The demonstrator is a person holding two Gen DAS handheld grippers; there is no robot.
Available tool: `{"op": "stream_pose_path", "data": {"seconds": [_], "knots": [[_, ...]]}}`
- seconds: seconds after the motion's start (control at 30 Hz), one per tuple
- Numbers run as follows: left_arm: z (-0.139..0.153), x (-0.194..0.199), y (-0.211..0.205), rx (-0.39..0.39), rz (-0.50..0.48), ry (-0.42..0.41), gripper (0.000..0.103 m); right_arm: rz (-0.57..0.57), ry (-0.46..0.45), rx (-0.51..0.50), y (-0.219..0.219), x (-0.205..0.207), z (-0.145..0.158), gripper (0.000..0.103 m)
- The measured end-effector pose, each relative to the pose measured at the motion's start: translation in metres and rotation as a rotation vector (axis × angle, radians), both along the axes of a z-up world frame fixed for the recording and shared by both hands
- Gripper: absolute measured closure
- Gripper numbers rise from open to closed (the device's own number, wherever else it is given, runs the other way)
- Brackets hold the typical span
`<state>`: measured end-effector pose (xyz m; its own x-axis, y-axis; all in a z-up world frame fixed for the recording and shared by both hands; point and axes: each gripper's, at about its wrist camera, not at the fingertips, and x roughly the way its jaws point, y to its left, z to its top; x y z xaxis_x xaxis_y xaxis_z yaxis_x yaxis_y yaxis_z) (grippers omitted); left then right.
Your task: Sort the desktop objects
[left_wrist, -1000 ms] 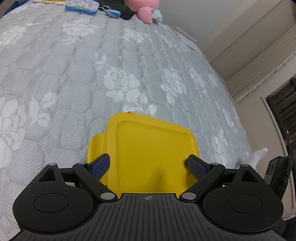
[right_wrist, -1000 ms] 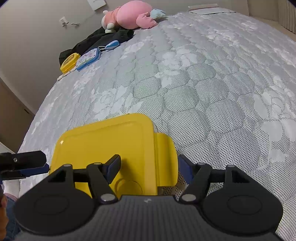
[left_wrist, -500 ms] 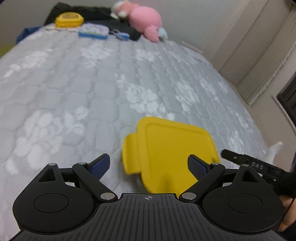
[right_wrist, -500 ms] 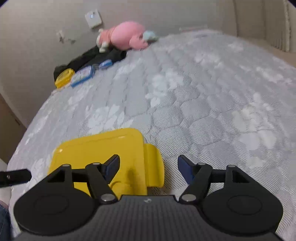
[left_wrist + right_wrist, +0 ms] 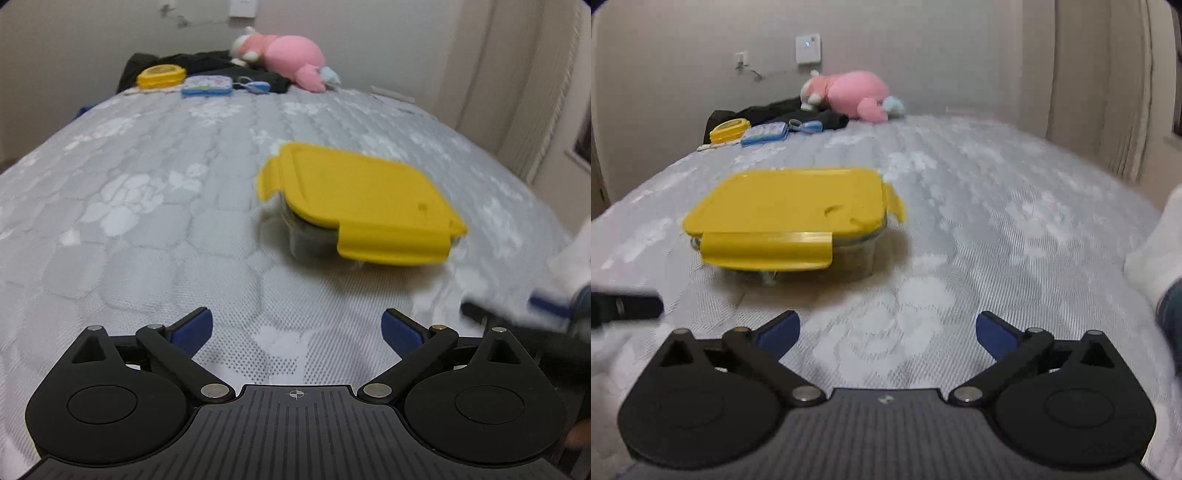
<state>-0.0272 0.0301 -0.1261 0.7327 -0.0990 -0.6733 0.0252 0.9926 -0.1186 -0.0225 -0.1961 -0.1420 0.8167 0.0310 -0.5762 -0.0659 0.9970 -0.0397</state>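
Container (image 5: 364, 206) with yellow snap-on lid sits on the bed (image 5: 147, 221), lid on, one side flap lifted outward, clear base visible under the rim. Left tool (image 5: 297, 330): jaws opening, blue pads wide apart, nothing between them but mattress fabric; container lies ahead and to the right of it, well clear of both pads. Right tool (image 5: 888, 332): jaws opening, likewise wide, nothing between the pads; container (image 5: 786, 218) lies ahead and to the left, apart from the fingers. Each view catches a blurred dark piece of the other tool at its edge, beside the container's near end.

Far end of the bed, near the wall: small yellow box (image 5: 160, 76), blue patterned case (image 5: 207, 85) just beside it, blue keyring item (image 5: 255, 86) next along, all in front of a black garment (image 5: 207, 62). Pink plush toy (image 5: 288, 61) lies on the garment's right side. White sock and denim cuff (image 5: 1160, 254) at right edge of the right-wrist view
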Motion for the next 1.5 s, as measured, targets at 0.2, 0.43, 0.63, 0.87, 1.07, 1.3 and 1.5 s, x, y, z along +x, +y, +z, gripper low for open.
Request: {"op": "stream_pose_path", "data": {"seconds": [0.2,0.43,0.63,0.87,1.07,1.3,1.5], "knots": [[-0.008,0.008,0.000,0.000,0.026,0.028,0.000,-0.027,0.026,0.051,-0.003,0.008,-0.005,0.000],[-0.012,0.008,-0.007,0.060,0.012,0.026,0.000,0.007,0.010,0.057,0.003,0.004,-0.004,0.000],[-0.014,0.007,-0.008,0.045,0.018,0.041,0.000,0.035,0.027,0.038,0.007,0.003,-0.007,0.000],[-0.016,0.008,-0.008,0.036,0.025,0.048,0.000,-0.006,0.069,0.072,0.002,0.007,-0.011,0.000],[-0.017,0.010,-0.008,0.028,0.024,0.058,0.000,-0.021,0.085,0.080,-0.001,0.009,-0.014,0.000],[-0.019,0.012,-0.011,0.026,0.018,0.080,0.000,0.006,0.085,0.064,0.003,0.008,-0.015,0.000],[-0.021,0.014,-0.011,0.040,0.036,0.092,0.000,0.013,0.089,0.050,0.006,0.008,-0.014,0.000]]}}
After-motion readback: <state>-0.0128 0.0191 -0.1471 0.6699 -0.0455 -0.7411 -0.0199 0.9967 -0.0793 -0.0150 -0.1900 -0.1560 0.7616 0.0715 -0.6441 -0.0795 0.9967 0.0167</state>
